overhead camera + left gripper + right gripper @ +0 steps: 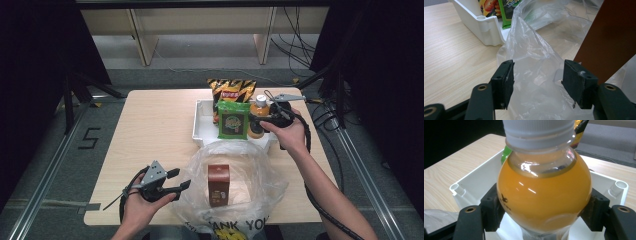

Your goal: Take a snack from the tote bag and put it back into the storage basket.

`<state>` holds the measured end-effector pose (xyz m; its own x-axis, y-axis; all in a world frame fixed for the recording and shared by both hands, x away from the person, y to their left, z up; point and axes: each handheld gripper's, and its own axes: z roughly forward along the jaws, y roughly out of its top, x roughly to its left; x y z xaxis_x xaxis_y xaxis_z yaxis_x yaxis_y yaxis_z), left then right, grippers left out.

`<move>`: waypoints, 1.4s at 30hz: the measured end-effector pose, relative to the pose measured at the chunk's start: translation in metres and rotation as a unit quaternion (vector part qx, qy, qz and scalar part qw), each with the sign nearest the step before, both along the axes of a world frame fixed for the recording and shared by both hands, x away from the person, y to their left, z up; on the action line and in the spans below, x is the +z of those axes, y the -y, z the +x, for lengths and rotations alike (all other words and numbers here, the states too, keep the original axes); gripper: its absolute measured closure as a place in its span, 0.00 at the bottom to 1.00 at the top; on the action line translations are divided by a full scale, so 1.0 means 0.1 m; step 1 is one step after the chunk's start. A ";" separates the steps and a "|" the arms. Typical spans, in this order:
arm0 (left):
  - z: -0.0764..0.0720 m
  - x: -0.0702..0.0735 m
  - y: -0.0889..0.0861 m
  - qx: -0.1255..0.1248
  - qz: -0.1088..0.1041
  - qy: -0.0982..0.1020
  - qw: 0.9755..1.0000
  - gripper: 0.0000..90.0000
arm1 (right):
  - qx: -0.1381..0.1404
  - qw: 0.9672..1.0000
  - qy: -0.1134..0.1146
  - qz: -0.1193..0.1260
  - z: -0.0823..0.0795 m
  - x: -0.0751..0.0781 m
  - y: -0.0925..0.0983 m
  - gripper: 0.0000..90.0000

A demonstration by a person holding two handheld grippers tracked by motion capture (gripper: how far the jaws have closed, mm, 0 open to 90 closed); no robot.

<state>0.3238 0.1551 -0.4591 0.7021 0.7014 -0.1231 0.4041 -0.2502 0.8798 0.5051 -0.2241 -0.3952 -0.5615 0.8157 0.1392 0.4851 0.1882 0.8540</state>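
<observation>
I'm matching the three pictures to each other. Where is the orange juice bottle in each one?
High view: the bottle stands in the white tray, right of centre, with the right gripper around it.
Left gripper view: not in it.
Right gripper view: the bottle is at centre, between the pads.
Shared landmark: the white tray.

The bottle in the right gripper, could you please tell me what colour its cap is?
White; the cap shows best in the right gripper view.
</observation>
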 end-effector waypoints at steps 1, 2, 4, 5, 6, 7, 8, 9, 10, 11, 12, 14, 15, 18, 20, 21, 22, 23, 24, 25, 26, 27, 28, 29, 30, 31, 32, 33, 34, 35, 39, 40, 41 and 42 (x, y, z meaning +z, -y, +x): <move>0.00 0.00 0.00 0.000 0.000 0.000 1.000 0.46 | -0.001 1.000 -0.009 -0.006 -0.01 0.00 0.01 0.35; 0.00 0.00 0.00 0.000 0.000 0.000 1.000 0.46 | 0.016 1.000 0.005 -0.017 0.02 -0.02 0.04 0.35; 0.00 0.00 0.00 0.000 0.000 -0.001 1.000 0.46 | -0.001 1.000 -0.001 -0.007 0.01 -0.04 0.03 0.35; 0.00 0.00 0.00 0.000 0.000 -0.001 1.000 0.46 | -0.002 1.000 -0.011 -0.008 0.00 -0.04 0.02 0.35; 0.00 0.00 0.00 0.000 0.000 -0.001 1.000 0.46 | -0.002 1.000 -0.001 -0.010 0.01 -0.06 0.03 0.35; 0.00 0.00 0.00 0.000 0.000 -0.001 1.000 0.46 | 0.005 1.000 0.002 -0.011 0.01 -0.07 0.04 0.35; 0.00 0.00 0.00 0.000 0.000 -0.001 1.000 0.46 | 0.001 1.000 0.002 -0.008 0.01 -0.08 0.04 0.35; 0.00 0.00 0.00 0.000 -0.001 -0.001 1.000 0.46 | -0.004 1.000 -0.006 -0.004 0.00 -0.08 0.03 0.35; 0.00 0.00 0.01 0.001 0.000 -0.001 1.000 0.46 | 0.001 1.000 -0.002 -0.009 0.01 -0.08 0.05 0.35; 0.00 0.00 0.01 0.001 0.001 -0.001 1.000 0.46 | 0.001 1.000 -0.010 -0.014 0.00 -0.08 0.06 0.35; 0.00 0.00 0.01 0.000 0.001 0.000 1.000 0.46 | 0.008 1.000 -0.008 -0.018 0.01 -0.10 0.07 0.35; 0.00 0.00 0.00 -0.002 0.006 0.003 1.000 0.46 | -0.008 1.000 -0.008 -0.010 0.00 -0.11 0.05 0.35; 0.01 0.00 0.00 -0.005 0.007 0.005 1.000 0.46 | -0.005 1.000 -0.009 -0.008 0.01 -0.12 0.04 0.35; 0.01 0.00 0.00 -0.005 0.008 0.005 1.000 0.46 | 0.006 1.000 -0.014 -0.021 0.00 -0.13 0.07 0.35; 0.00 0.00 0.00 -0.005 0.010 0.005 1.000 0.46 | 0.000 1.000 -0.011 -0.013 0.01 -0.15 0.06 0.35; 0.00 -0.01 0.01 0.001 0.000 -0.002 1.000 0.46 | -0.007 1.000 -0.016 -0.006 0.00 -0.16 0.04 0.35; 0.00 0.00 0.01 -0.001 0.003 0.001 1.000 0.46 | 0.003 1.000 -0.016 -0.022 0.00 -0.16 0.06 0.35; 0.00 0.00 0.01 -0.002 0.006 0.002 1.000 0.46 | -0.003 1.000 -0.017 -0.017 0.01 -0.17 0.05 0.35; 0.00 0.00 0.01 0.000 0.002 -0.001 1.000 0.46 | -0.006 1.000 -0.011 -0.023 0.01 -0.18 0.05 0.35; 0.00 0.00 0.00 -0.001 0.007 0.002 1.000 0.46 | -0.005 1.000 -0.021 -0.014 0.01 -0.18 0.04 0.35; 0.00 0.00 0.00 -0.005 0.009 0.005 1.000 0.46 | -0.003 1.000 -0.017 -0.013 0.02 -0.19 0.04 0.35; 0.00 0.01 0.00 -0.004 0.008 0.005 1.000 0.46 | -0.001 1.000 -0.011 -0.022 0.03 -0.20 0.05 0.35; 0.00 0.01 0.00 -0.003 0.008 0.005 1.000 0.46 | -0.002 1.000 -0.014 -0.024 0.02 -0.20 0.05 0.35; 0.00 0.01 0.00 -0.003 0.008 0.004 1.000 0.46 | -0.003 1.000 -0.021 -0.020 0.02 -0.20 0.04 0.35; 0.00 0.00 0.00 -0.003 0.008 0.005 1.000 0.46 | -0.004 1.000 -0.023 -0.019 0.01 -0.22 0.03 0.35; 0.00 0.00 0.00 -0.004 0.008 0.005 1.000 0.46 | -0.003 1.000 -0.021 -0.020 0.02 -0.23 0.03 0.35; 0.00 0.00 0.00 -0.004 0.008 0.005 1.000 0.46 | -0.006 0.999 -0.024 -0.021 0.02 -0.24 0.02 0.35; 0.00 0.00 0.00 -0.002 0.006 0.002 1.000 0.46 | -0.003 0.999 -0.022 -0.024 0.02 -0.25 0.03 0.35; -0.01 0.00 0.01 0.002 0.002 -0.002 1.000 0.46 | -0.005 0.999 -0.029 -0.015 0.01 -0.26 0.01 0.35; -0.01 0.00 0.01 0.002 0.001 -0.002 1.000 0.46 | -0.001 0.999 -0.025 -0.025 0.02 -0.27 0.02 0.35; 0.00 0.00 0.00 -0.003 0.007 0.003 1.000 0.46 | -0.002 0.999 -0.036 -0.018 0.03 -0.29 0.00 0.35; 0.00 0.00 0.00 -0.005 0.009 0.006 1.000 0.46 | 0.009 0.999 -0.030 -0.034 0.04 -0.30 0.02 0.35; 0.00 0.00 0.00 -0.005 0.009 0.005 1.000 0.46 | 0.009 0.999 -0.027 -0.040 0.04 -0.30 0.03 0.35; 0.00 0.00 0.00 -0.005 0.009 0.005 1.000 0.46 | 0.010 0.999 -0.025 -0.043 0.05 -0.31 0.03 0.35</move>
<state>0.3239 0.1549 -0.4588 0.7097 0.6968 -0.1036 0.3927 -0.2692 0.8794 0.5097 -0.2275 -0.4260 -0.5723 0.8141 0.0983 0.5226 0.2697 0.8088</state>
